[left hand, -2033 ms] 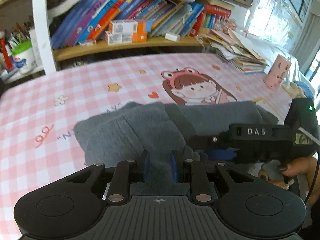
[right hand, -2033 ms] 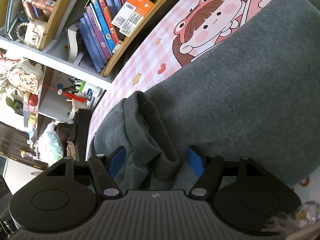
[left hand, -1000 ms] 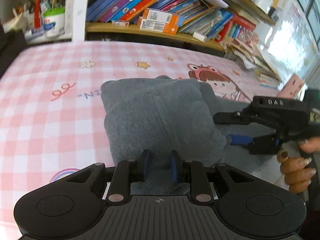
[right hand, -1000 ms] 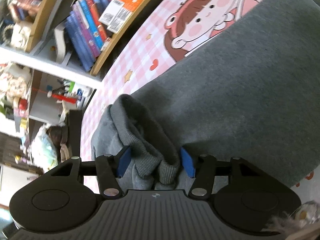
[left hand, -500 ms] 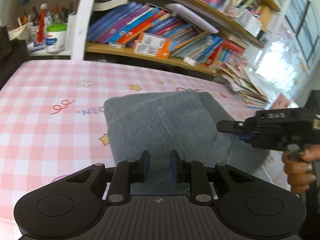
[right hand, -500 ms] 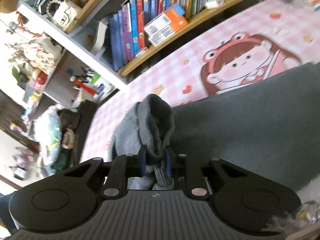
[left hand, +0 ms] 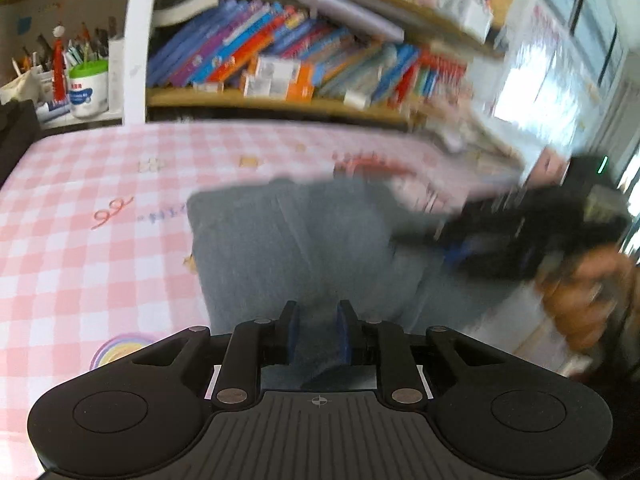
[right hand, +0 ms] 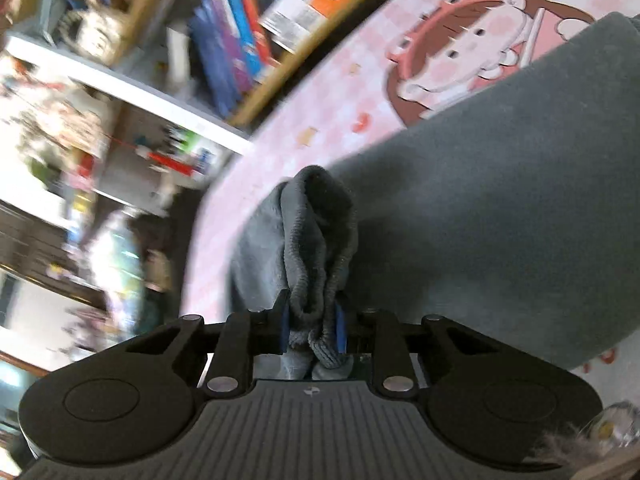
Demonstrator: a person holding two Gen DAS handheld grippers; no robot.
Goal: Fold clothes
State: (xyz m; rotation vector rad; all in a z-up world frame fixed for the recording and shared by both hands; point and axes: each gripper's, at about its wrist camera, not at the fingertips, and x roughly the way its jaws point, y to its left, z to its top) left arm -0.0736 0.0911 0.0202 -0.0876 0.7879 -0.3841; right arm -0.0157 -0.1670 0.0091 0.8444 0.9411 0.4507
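Observation:
A grey fleece garment [left hand: 300,240] lies folded on the pink checked tablecloth [left hand: 80,240]. My left gripper [left hand: 318,312] grips the garment's near edge, and its jaws are closing tighter on the fabric. In the right wrist view my right gripper [right hand: 311,316] is shut on a bunched, ribbed fold [right hand: 320,220] of the same grey garment [right hand: 500,220], which it holds raised off the cloth. The left wrist view shows the right gripper as a blurred black shape [left hand: 500,240] at the right, held by a person's hand [left hand: 588,292].
A bookshelf [left hand: 300,64] full of leaning books runs along the table's far edge and also shows in the right wrist view [right hand: 248,40]. A green-lidded tub [left hand: 88,88] and pens stand at the far left. A cartoon girl print [right hand: 472,52] is on the cloth beyond the garment.
The right gripper's jaws went from wide around the bunched fabric to shut on it and lifted it. The left gripper kept its hold and moved across the table; the view is now blurred.

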